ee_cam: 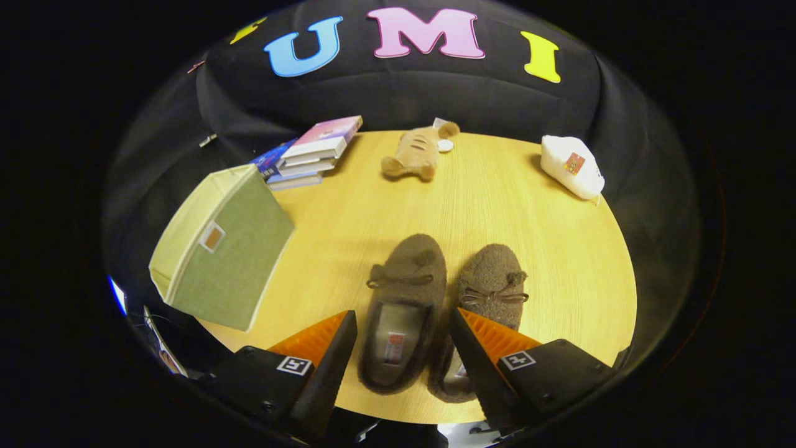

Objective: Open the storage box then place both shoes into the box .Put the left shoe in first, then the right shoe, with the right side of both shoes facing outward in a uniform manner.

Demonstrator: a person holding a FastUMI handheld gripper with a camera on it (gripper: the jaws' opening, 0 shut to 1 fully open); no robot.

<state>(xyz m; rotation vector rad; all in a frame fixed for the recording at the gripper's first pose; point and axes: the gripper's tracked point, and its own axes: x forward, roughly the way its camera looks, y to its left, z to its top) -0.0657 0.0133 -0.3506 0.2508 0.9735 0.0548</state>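
1. The storage box (224, 249) stands at the left edge of the round wooden table (385, 211). It is a green fabric box with pale trim and a small tag on its facing panel. It looks closed and sits tilted in the view, well left of the shoes.
2. Beyond the box, at the far left of the table, a stack of books (308, 155) lies flat, the top one with a pink cover.
3. The gripper (403, 330) hovers at the near edge of the table with its fingers spread wide apart, holding nothing.
4. The left shoe (404, 305), a brown fuzzy slipper with a small bow, lies between the fingers, toe pointing far and heel near. Neither finger touches it, as far as can be seen.
5. A tan plush toy (413, 155) lies at the far middle of the table, well beyond the shoes.
6. The right shoe (491, 286) lies just beside the left one, touching or nearly touching it, toe also pointing far. The right finger crosses in front of its heel part and hides it.
7. A white pouch (572, 167) with a small coloured patch rests at the far right edge of the table.
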